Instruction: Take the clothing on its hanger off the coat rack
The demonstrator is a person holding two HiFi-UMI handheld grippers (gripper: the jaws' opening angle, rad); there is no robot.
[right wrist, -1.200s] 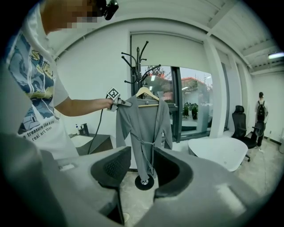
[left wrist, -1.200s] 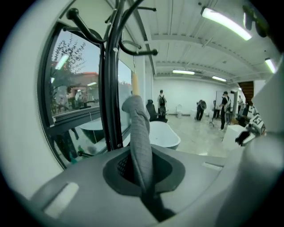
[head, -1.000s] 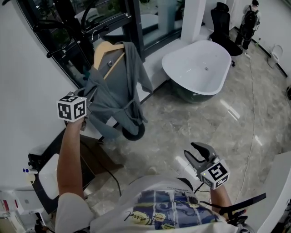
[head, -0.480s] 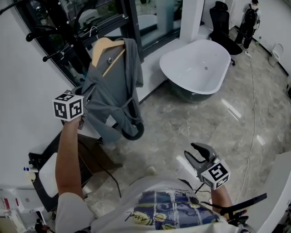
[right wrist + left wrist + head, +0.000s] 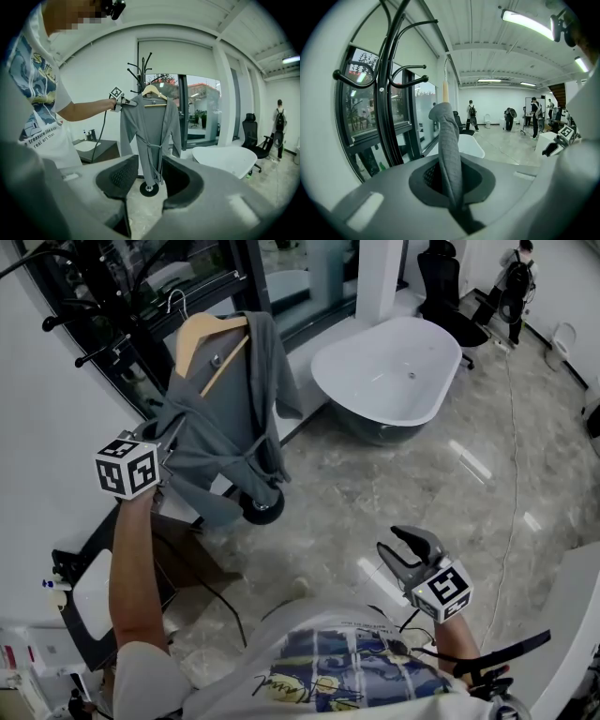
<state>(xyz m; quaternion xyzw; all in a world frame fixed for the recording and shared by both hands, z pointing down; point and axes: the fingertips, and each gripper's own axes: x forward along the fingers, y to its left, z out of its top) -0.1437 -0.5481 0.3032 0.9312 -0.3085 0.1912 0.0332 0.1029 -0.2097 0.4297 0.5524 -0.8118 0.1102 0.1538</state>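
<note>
A grey robe (image 5: 225, 418) hangs on a wooden hanger (image 5: 208, 332) in the upper left of the head view. My left gripper (image 5: 167, 435) is shut on a fold of the robe's shoulder (image 5: 451, 154), which runs up from between its jaws. The black coat rack (image 5: 389, 79) stands just left of the robe, and its round base (image 5: 262, 507) shows under the hem. The hanger's hook (image 5: 173, 301) looks clear of the rack's arms. My right gripper (image 5: 405, 554) is open and empty, low by my body. It faces the robe (image 5: 149, 136) from a distance.
A white bathtub (image 5: 389, 371) stands right of the rack by the dark-framed window. A dark cabinet with a white basin (image 5: 94, 592) is at lower left. Far back are a black office chair (image 5: 445, 282) and a person (image 5: 517, 277). A thin cable (image 5: 514, 456) runs over the marble floor.
The left gripper has drifted a little left with the robe still in it, and the robe has swung with it. The head view has shifted. The right gripper has barely moved.
</note>
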